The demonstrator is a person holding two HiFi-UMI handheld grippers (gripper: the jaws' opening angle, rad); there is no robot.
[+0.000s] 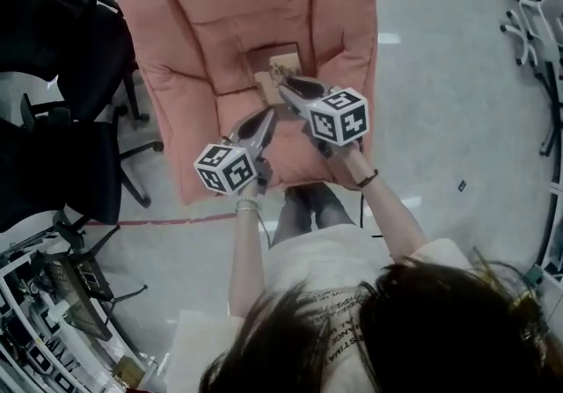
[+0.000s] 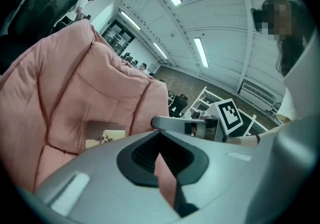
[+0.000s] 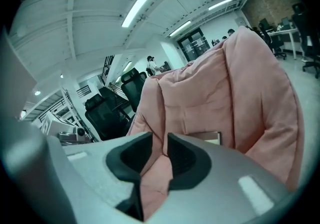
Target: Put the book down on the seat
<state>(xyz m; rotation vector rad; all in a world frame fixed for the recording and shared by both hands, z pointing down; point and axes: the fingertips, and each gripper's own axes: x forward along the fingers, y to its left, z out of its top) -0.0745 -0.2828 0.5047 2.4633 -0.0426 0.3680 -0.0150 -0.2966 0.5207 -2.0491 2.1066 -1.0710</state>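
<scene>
The book [image 1: 283, 66] rests on the seat of the pink padded chair [image 1: 202, 22], up against its backrest. It also shows in the left gripper view [image 2: 102, 138] and the right gripper view [image 3: 207, 138]. Both grippers hang in the air above the front of the seat, clear of the book. My left gripper [image 1: 266, 114] [image 2: 159, 150] has its jaws together with nothing in them. My right gripper [image 1: 287, 83] [image 3: 160, 148] stands partly open and empty, only pink cushion showing through the gap. Its marker cube [image 2: 231, 115] appears in the left gripper view.
Black office chairs [image 1: 62, 48] stand close on the chair's left, and more chairs [image 1: 528, 22] are at the far right. A red tape line [image 1: 176, 221] crosses the grey floor in front of the chair. A cluttered shelf [image 1: 44, 330] is at the lower left.
</scene>
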